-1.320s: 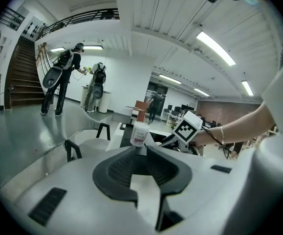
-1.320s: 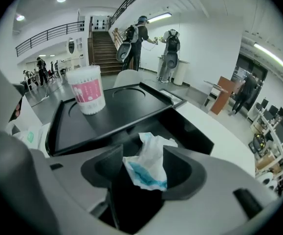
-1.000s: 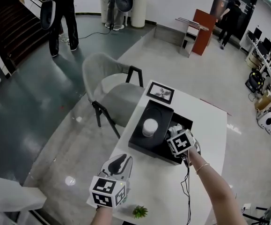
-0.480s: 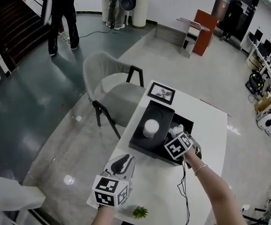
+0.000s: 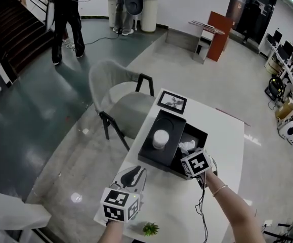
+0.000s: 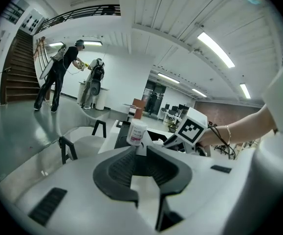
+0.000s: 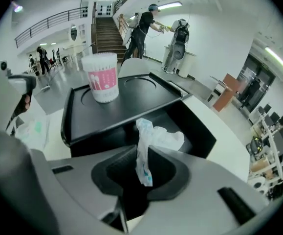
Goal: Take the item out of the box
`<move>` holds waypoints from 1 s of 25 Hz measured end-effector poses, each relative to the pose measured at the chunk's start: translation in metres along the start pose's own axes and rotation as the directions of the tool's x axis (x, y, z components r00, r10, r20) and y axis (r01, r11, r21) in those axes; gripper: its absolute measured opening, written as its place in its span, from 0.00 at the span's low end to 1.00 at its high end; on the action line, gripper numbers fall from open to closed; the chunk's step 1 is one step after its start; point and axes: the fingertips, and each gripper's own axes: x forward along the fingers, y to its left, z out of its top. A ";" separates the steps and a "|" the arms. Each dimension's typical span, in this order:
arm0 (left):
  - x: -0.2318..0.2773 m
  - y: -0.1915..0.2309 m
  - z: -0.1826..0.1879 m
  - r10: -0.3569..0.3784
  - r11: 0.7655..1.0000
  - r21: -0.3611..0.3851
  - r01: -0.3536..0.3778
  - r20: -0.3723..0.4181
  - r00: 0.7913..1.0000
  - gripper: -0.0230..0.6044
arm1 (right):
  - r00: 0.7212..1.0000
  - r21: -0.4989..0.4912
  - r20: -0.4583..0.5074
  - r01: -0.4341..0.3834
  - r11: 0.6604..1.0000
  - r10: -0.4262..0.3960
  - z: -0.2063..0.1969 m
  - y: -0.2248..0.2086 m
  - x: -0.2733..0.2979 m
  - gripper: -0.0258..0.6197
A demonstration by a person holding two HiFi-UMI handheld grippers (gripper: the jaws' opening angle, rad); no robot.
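One packet (image 7: 153,137), white, crumpled and thin, with a touch of blue print near its lower end, is sitting clamped in the jaws of the right gripper (image 7: 141,153). Those jaws have just been closing, and the packet is standing up between them as a twisted strip. Its loose upper end is flaring out above the tips. It is hanging over the open right-hand compartment of the black box (image 5: 199,133). It is just beside the edge of the black tray (image 5: 172,121) that is covering the box's left part.

The compartment's dark walls are ringing the packet on the far and right sides, with open room above.

A white cup (image 5: 160,138) with pink print is standing upright on the tray, apart from the packet.

The box is lying toward the worktop's (image 5: 224,151) left edge. Bare surface is stretching to its right and nearer the person, where a thin cable (image 5: 203,206) is trailing from the right gripper. A framed picture (image 5: 172,102) is lying at the far end, just beyond the box.

The left gripper (image 5: 132,172) is hovering over the near left edge, well apart from the box. Its jaws are together with nothing between them. A small plant (image 5: 150,229) is sitting at the near edge. A grey chair (image 5: 118,92) is standing off the left side.
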 end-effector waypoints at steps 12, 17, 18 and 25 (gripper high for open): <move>0.001 -0.018 0.003 -0.019 0.999 0.028 0.019 0.001 1.000 0.14 | 0.975 0.190 0.188 -0.157 0.969 0.121 -0.008 0.021 -0.057 0.15; -0.002 -0.025 0.004 -0.022 0.999 0.043 0.022 0.000 1.000 0.14 | 0.946 0.283 0.285 -0.239 0.929 0.157 -0.016 0.029 -0.083 0.15; -0.002 -0.027 0.005 -0.022 0.999 0.046 0.022 0.000 1.000 0.14 | 0.939 0.299 0.304 -0.255 0.920 0.161 -0.017 0.030 -0.088 0.15; -0.007 -0.044 0.006 -0.028 0.997 0.068 0.027 0.003 1.000 0.14 | 0.893 0.364 0.418 -0.333 0.870 0.167 -0.028 0.033 -0.125 0.15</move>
